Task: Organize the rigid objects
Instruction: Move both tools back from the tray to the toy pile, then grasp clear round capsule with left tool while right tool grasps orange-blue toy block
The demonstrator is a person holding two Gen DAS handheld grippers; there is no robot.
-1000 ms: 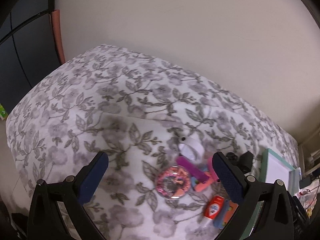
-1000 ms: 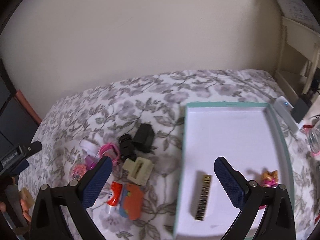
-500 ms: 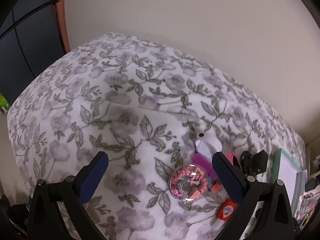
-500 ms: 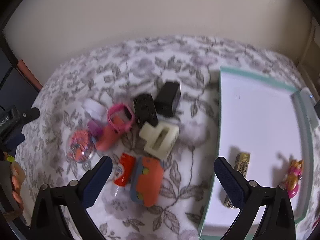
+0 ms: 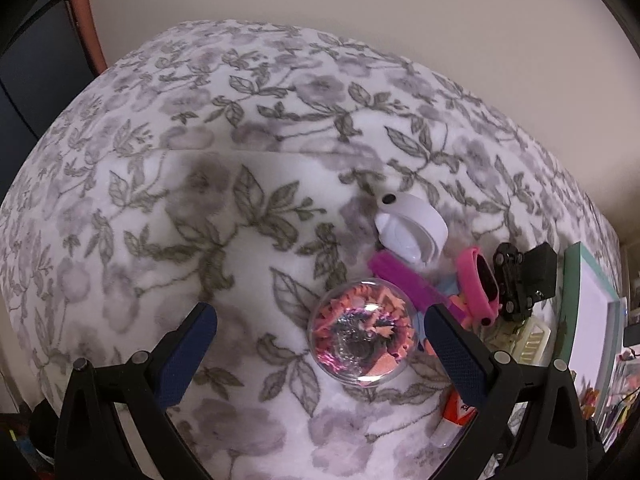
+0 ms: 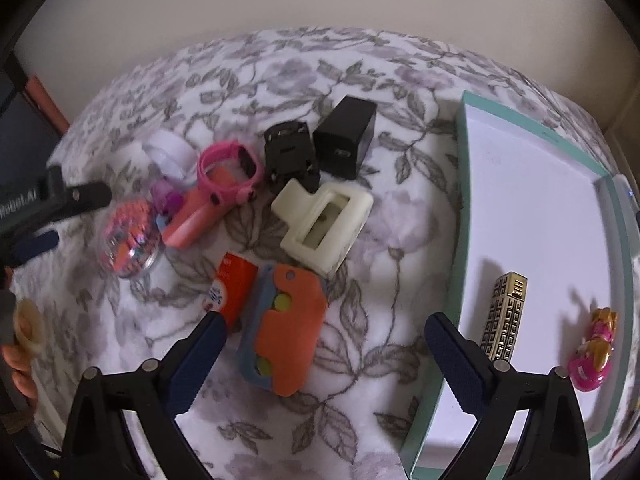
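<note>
A clear plastic ball filled with pink and orange shreds [image 5: 363, 332] lay on the grey-flowered white blanket [image 5: 200, 200], between the wide-open, empty fingers of the left gripper [image 5: 320, 336]. Just beside it sat a magenta bar [image 5: 400, 280], a white round cap [image 5: 414, 226] and a pink toy wristwatch [image 6: 230, 172].

The right gripper [image 6: 326, 344] was likewise spread wide and held nothing, above an orange and blue flat toy [image 6: 286, 328]. No writing on the red-labelled tube [image 6: 232, 290] could be read.

A cream hair claw [image 6: 324, 226], a black toy car [image 6: 290, 154] and a black box-shaped charger [image 6: 346, 138] crowded nearby. The teal-rimmed white tray [image 6: 456, 240] held a gold patterned case [image 6: 504, 316] and a pink figurine [image 6: 594, 348].
</note>
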